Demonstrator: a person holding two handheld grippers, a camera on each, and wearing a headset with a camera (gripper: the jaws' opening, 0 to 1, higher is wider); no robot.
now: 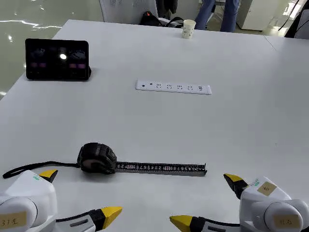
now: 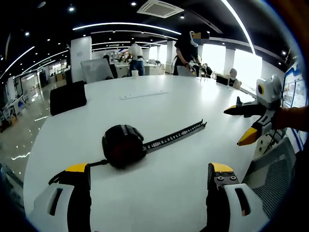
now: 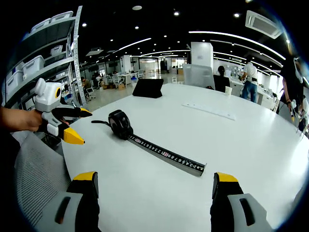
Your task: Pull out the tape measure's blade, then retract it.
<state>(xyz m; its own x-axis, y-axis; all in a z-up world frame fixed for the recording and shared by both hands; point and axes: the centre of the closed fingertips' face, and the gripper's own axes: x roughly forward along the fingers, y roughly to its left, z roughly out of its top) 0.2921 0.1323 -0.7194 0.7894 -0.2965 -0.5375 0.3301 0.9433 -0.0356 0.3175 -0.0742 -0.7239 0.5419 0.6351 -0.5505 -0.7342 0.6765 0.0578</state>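
A black tape measure (image 1: 97, 158) lies on the white table (image 1: 159, 121), with its dark blade (image 1: 161, 168) drawn out to the right and flat on the surface. The case (image 2: 122, 145) and the blade (image 2: 176, 134) lie ahead of my left gripper (image 2: 149, 176), which is open and holds nothing. My right gripper (image 3: 155, 182) is open too, with the blade's end (image 3: 199, 167) just ahead of it and the case (image 3: 119, 123) farther off. In the head view the left gripper (image 1: 79, 193) is at the bottom left and the right gripper (image 1: 207, 200) at the bottom right, both near the table's front edge.
A black tablet (image 1: 57, 59) stands at the far left. A white power strip (image 1: 173, 87) lies in the middle of the table and a paper cup (image 1: 189, 28) stands at its far edge. People stand beyond the table. A black strap (image 1: 34, 168) trails left from the case.
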